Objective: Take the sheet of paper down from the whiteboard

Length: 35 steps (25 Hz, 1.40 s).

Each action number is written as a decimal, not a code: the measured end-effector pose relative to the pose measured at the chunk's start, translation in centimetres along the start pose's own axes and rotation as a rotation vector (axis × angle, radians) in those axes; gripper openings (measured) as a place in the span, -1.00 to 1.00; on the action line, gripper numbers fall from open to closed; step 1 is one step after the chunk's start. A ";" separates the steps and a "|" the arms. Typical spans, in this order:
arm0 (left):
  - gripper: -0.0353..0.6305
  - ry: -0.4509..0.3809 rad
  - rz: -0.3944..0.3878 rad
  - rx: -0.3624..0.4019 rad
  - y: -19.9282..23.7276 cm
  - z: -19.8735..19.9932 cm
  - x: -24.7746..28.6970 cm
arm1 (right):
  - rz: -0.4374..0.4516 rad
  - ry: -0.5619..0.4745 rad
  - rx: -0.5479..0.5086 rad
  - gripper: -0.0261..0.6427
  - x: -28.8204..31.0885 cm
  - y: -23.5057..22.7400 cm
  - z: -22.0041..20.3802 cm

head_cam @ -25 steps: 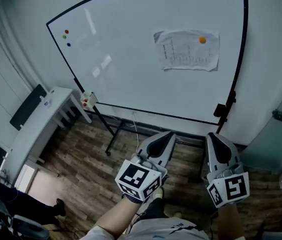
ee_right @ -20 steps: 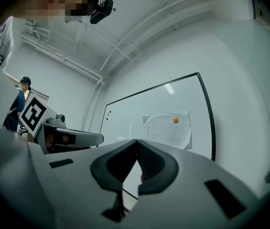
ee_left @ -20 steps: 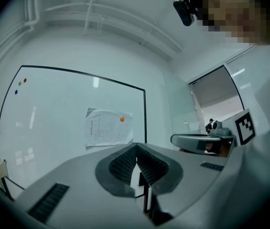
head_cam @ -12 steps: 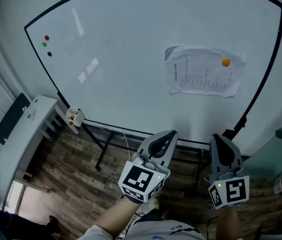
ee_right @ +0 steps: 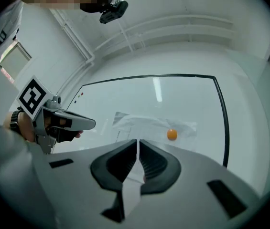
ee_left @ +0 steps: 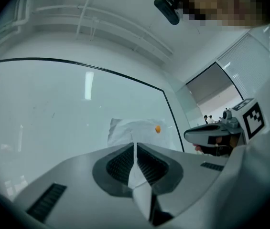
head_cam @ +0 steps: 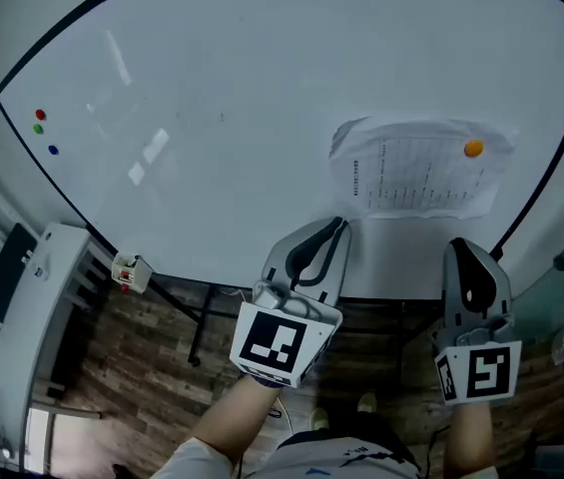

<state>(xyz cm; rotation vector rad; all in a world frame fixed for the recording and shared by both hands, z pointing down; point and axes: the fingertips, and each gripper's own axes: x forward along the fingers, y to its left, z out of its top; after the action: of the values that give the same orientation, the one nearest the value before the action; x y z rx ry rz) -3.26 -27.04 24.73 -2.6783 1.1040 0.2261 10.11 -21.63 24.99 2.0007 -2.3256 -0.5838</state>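
White and creased, the sheet of paper point(head_cam: 421, 173) hangs at the right of the whiteboard point(head_cam: 212, 88), pinned by one orange magnet point(head_cam: 473, 149). Just below, the left gripper point(head_cam: 337, 228) and the right gripper point(head_cam: 463, 247) point towards it with their fingers pressed together on nothing, apparently only approaching.

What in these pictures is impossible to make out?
- Print on the sheet of paper: too small and blurred in the head view.
- The sheet's lower edge: hidden behind the left gripper and its body in the left gripper view.
- Top edge of the whiteboard: cut off by the frame in the head view.
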 end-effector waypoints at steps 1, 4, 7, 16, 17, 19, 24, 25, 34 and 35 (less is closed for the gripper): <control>-0.85 -0.006 0.008 0.006 0.6 0.2 0.5 | -0.006 -0.011 -0.014 -0.89 0.7 -0.4 0.2; -0.85 -0.028 0.034 0.033 2.4 1.0 2.0 | -0.019 -0.031 -0.028 -0.89 2.6 -1.5 0.4; -0.82 -0.060 0.061 0.058 3.7 2.3 3.1 | -0.020 -0.044 -0.040 -0.85 4.1 -2.5 0.8; -0.58 -0.091 0.083 0.159 5.7 4.7 6.4 | -0.106 -0.036 -0.151 -0.68 6.6 -5.0 1.4; -0.58 -0.085 0.084 0.159 5.8 4.7 6.6 | -0.117 -0.029 -0.153 -0.66 6.8 -5.1 1.3; -0.58 -0.073 0.081 0.170 6.0 4.5 7.0 | -0.142 -0.021 -0.170 -0.63 7.2 -5.5 1.3; -0.58 -0.053 0.064 0.180 5.8 3.8 7.8 | -0.193 0.012 -0.187 -0.53 8.0 -7.3 0.7; -0.58 -0.050 0.063 0.179 5.8 3.7 8.0 | -0.198 0.019 -0.187 -0.52 8.2 -7.5 0.5; -0.58 -0.053 0.041 0.150 5.8 3.5 9.2 | -0.200 0.065 -0.235 -0.42 9.8 -8.9 0.2; -0.59 -0.054 0.041 0.151 5.8 3.6 9.2 | -0.197 0.070 -0.235 -0.42 9.9 -8.8 0.1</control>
<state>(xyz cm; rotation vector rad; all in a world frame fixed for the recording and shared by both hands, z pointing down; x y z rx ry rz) -1.11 -36.22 18.24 -2.5049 1.1138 0.2122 16.70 -32.09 20.06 2.1124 -1.9320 -0.7435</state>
